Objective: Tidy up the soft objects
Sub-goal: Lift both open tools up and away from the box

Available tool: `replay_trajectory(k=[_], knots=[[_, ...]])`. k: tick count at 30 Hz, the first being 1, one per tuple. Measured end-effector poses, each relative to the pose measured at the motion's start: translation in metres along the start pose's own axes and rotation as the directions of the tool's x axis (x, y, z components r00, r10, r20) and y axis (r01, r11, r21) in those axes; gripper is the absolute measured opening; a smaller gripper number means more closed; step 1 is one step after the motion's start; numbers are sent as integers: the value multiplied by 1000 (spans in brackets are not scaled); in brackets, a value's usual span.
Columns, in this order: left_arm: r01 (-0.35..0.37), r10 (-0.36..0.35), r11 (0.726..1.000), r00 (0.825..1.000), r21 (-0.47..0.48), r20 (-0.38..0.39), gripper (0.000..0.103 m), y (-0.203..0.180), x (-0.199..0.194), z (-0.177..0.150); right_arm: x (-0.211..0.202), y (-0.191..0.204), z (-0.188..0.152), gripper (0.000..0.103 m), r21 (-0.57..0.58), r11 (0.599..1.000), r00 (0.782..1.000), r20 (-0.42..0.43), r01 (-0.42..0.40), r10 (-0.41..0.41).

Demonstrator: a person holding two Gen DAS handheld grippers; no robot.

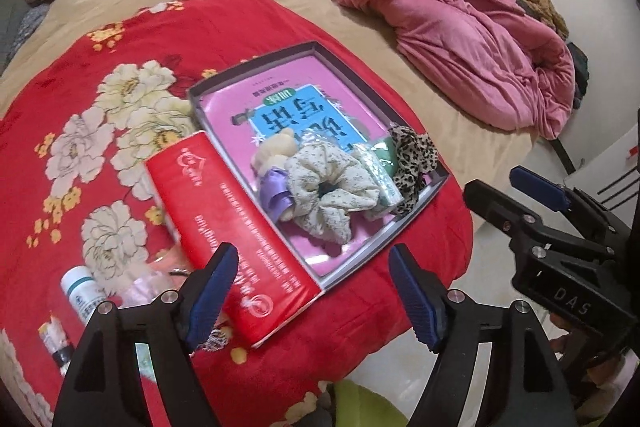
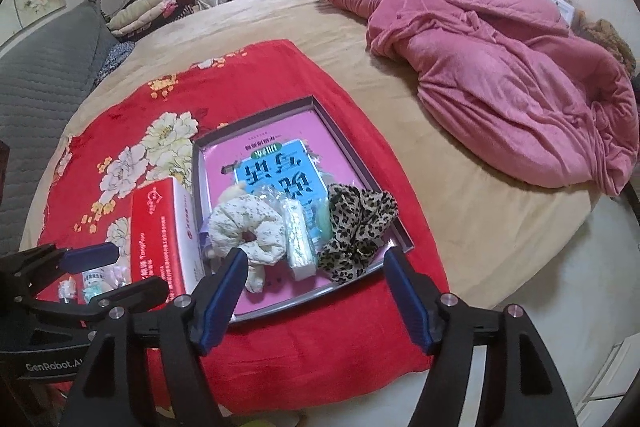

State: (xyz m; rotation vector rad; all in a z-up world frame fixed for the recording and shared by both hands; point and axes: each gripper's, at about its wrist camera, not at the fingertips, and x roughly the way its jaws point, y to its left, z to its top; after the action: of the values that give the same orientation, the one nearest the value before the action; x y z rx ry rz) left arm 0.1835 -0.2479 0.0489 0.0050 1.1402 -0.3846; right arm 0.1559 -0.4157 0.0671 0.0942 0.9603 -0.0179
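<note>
A shallow rectangular cardboard tray (image 1: pixel 408 239) with dark walls and a glossy pink floor is lying on a plush red blanket (image 1: pixel 80 67) printed with cream peonies, which is covering a tan bedsheet (image 2: pixel 460 227). Inside the tray, near its front end, the soft things are crowding together: a puffy cream floral scrunchie (image 1: pixel 332 195) gathered into crinkled folds, a small fuzzy beige plush bear (image 1: pixel 274 151) with a satin lilac ribbon touching the scrunchie's left side, a crinkly wrapped tissue packet (image 2: pixel 298 243) just right of the scrunchie, and a ruffled leopard-print scrunchie (image 2: pixel 356 227) draping over the tray's right wall. A blue printed card (image 1: pixel 288 119) is lying flat beneath them. A red rectangular box (image 1: pixel 236 243) is resting against the tray's left wall. The left gripper (image 1: pixel 314 297) is hovering over the tray's front corner, its ribbed blue fingers spread apart and holding nothing. The right gripper (image 2: pixel 312 297) is hanging before the tray's front edge, fingers likewise wide apart and bare. A rumpled quilted pink duvet (image 2: pixel 500 67) is lying heaped farther back.
</note>
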Motion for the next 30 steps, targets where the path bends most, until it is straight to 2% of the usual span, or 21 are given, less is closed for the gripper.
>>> replay_trajectory(k=[22,30], knots=[[-38,47,997,991,-71,122,79,43,-78,-35,-55,54,8,73,-77,997,993,118,0,9],[-35,58,987,988,-156,142,79,82,-101,-50,-71,81,5,73,-124,992,989,144,-21,39]])
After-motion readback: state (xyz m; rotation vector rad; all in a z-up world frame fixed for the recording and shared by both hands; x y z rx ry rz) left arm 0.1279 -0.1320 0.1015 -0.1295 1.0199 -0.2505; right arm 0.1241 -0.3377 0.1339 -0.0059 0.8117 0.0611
